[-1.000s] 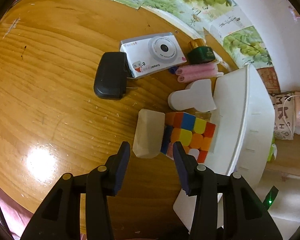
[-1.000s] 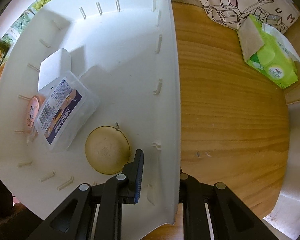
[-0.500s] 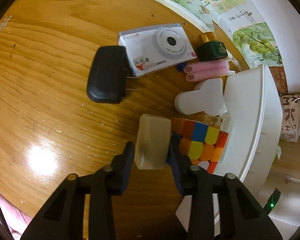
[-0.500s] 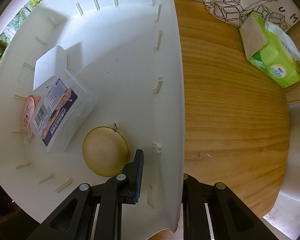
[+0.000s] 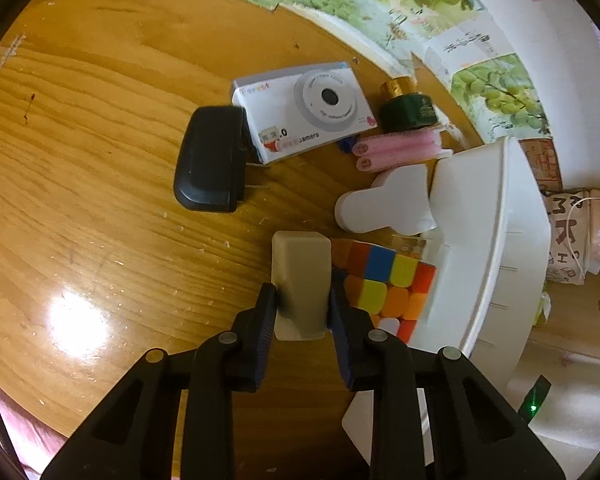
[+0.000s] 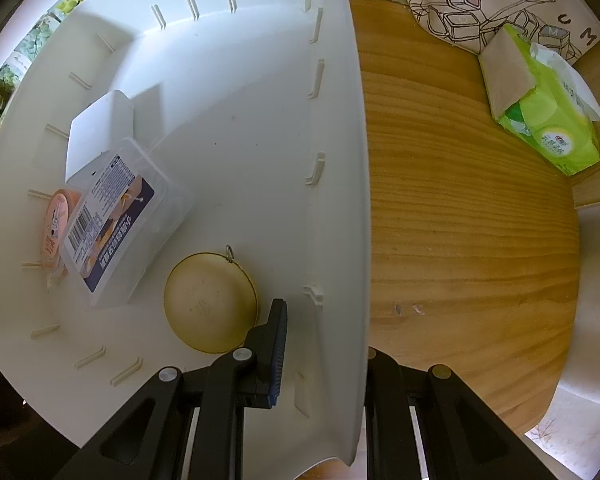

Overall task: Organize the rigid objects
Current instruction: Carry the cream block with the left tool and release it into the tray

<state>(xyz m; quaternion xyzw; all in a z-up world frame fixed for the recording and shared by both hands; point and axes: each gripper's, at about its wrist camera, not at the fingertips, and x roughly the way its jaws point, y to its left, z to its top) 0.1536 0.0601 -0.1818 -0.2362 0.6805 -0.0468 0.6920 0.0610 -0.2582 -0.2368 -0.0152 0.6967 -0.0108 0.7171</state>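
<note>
Soap-like pale block (image 5: 301,284), waxy and rounded at the corners, sits on the wooden table (image 5: 100,160) with its long sides caught between the pads of the left gripper (image 5: 302,308). Jaws narrow, both pads pressing on the block; grip is on the near half only. Right pad is wedged into the slim gap between block and puzzle cube (image 5: 384,284), which lies just beside it.

White bin (image 5: 496,240) stands on the far side of the cube, rim well above the tabletop. Right gripper (image 6: 324,344) clamps the bin's side wall (image 6: 340,184), one finger inside, one outside, steadying it. Inside the bin already: round tan compact (image 6: 210,304), clear labelled case (image 6: 120,224), white box (image 6: 100,128), peach-coloured tin (image 6: 56,228) against the wall.

Still out on the table beyond the block: white bottle (image 5: 384,204) on its side, black plug adapter (image 5: 210,160), white toy camera (image 5: 300,108), pink tubes (image 5: 396,148), dark green jar (image 5: 408,112).

Step in hand, as judged: lift the block and carry it over the rim. Advice: raise straight up first so the right pad does not drag the cube. Block looks slick and is held off-centre, so it may pivot; keep the squeeze firm, move slowly. Clear the rim fully, then set down in the bin's bare middle floor, away from the compact.
</note>
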